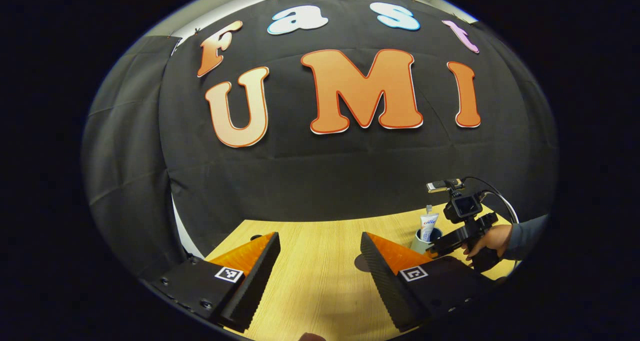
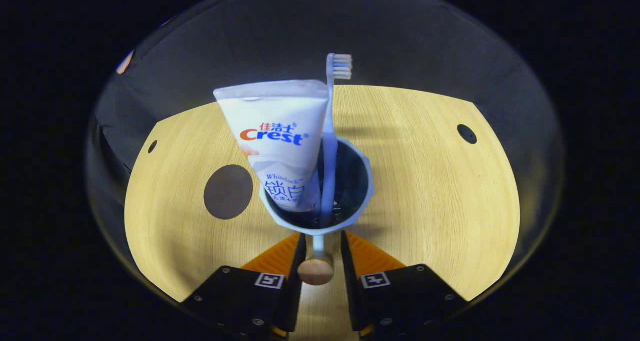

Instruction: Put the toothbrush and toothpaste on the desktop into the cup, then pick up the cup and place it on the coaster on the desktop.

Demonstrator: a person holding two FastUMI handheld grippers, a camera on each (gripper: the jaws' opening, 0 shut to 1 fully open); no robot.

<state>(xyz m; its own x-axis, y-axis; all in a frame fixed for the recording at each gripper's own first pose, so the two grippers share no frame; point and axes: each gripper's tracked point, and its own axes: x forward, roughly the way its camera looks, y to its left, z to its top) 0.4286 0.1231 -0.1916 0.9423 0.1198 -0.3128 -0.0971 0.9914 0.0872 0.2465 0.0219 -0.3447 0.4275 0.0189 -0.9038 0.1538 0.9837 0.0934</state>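
A pale blue cup (image 2: 364,181) stands upright on the wooden desktop (image 2: 430,191). Inside it are a white toothpaste tube (image 2: 277,136) and a light blue toothbrush (image 2: 331,131), bristles up. My right gripper (image 2: 322,237) is shut on the cup's handle (image 2: 316,271), which ends in a wooden knob. A round dark brown coaster (image 2: 228,191) lies flat just left of the cup. In the left gripper view the cup (image 1: 419,242) sits far right with the right gripper (image 1: 447,245) and a hand (image 1: 492,238) behind it. My left gripper (image 1: 320,237) is open over the desktop, holding nothing.
The desktop has small dark holes (image 2: 467,134) near its far corners. Black cloth walls close the booth behind and to the sides. The coaster (image 1: 361,262) shows partly behind my left gripper's right finger. Bare wood lies right of the cup.
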